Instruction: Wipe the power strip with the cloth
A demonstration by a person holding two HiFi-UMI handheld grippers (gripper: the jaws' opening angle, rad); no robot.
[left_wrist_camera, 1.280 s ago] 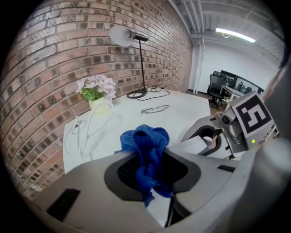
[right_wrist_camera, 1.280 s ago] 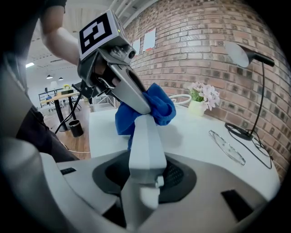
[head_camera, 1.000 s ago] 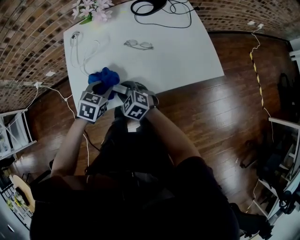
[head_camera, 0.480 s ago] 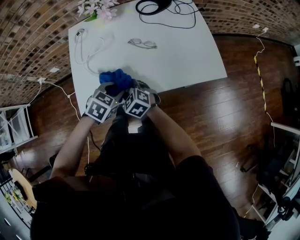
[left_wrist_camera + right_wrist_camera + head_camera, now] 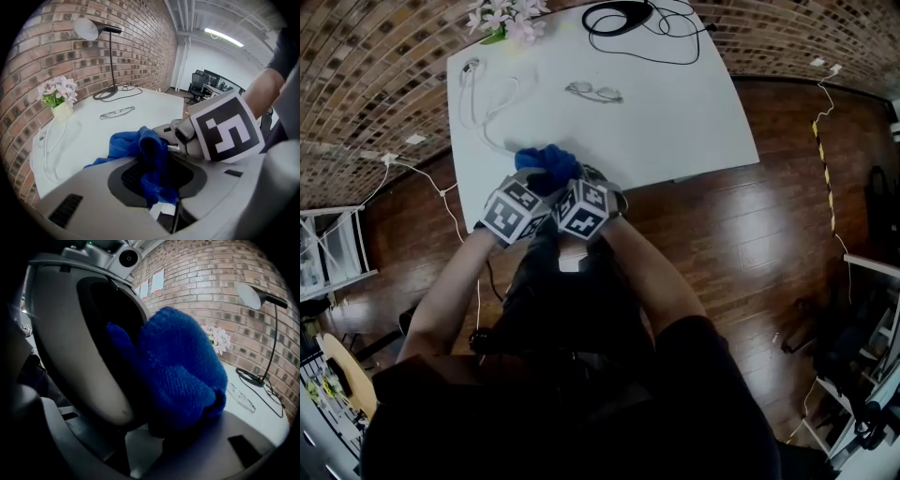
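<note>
Blue cloth (image 5: 546, 164) sat bunched at the near edge of the table (image 5: 675, 103), pinched by the left gripper (image 5: 157, 187), jaws partly closed, and draped over the power strip (image 5: 140, 448); the right gripper (image 5: 172, 140) clamped what looked like that pale strip, mostly hidden; wiping seemed under way, how much remained was unclear; glasses (image 5: 593, 92), a white cable (image 5: 478, 89) and flowers (image 5: 508, 21) lay well apart, blocking nothing.

Cloth (image 5: 548, 167) at the near edge of the table (image 5: 694, 122), glasses (image 5: 594, 92) behind it mid-table, looped cable (image 5: 478, 89) along the left edge, flowers (image 5: 508, 21) in the far-left corner, lamp (image 5: 619, 14) on the far edge.
</note>
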